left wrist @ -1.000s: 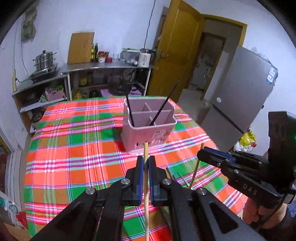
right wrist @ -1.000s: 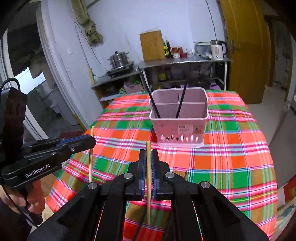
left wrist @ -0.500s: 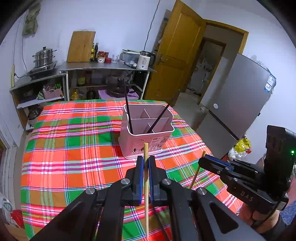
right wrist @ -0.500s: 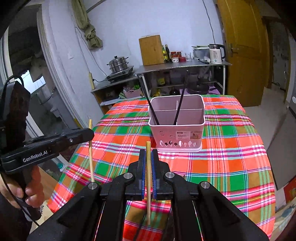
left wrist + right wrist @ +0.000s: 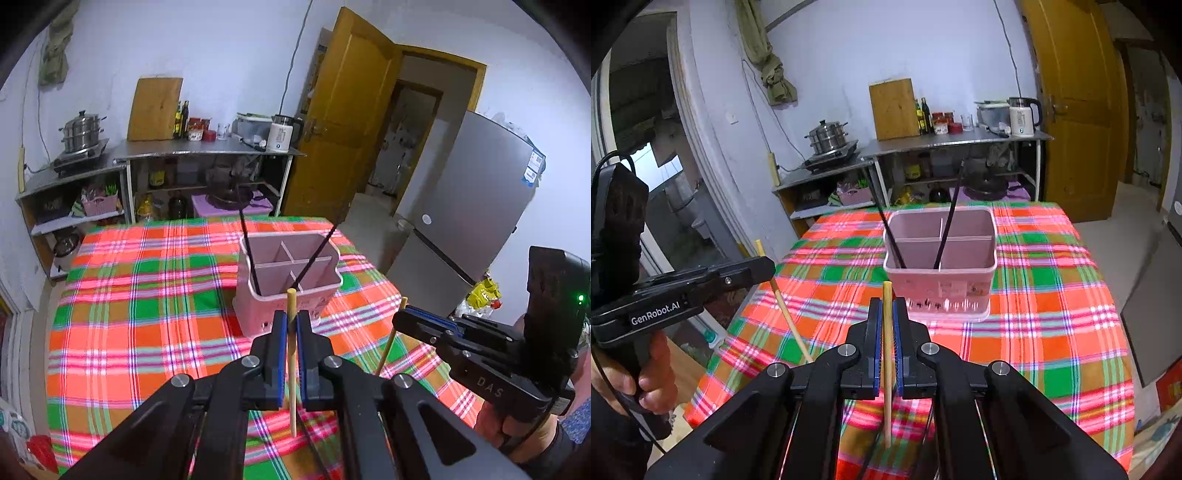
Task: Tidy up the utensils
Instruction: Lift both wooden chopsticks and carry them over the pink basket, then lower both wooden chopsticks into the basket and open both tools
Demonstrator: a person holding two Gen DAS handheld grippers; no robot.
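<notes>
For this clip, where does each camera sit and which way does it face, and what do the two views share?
Left wrist view: on the left gripper, looking down its fingers at the pink utensil holder on the plaid tablecloth; the right gripper and its hand show at right.
Right wrist view: on the right gripper, facing the same holder; the left gripper and its hand show at left.
Shared: the holder with two black chopsticks, the tablecloth, and a wooden chopstick clamped in each gripper.
</notes>
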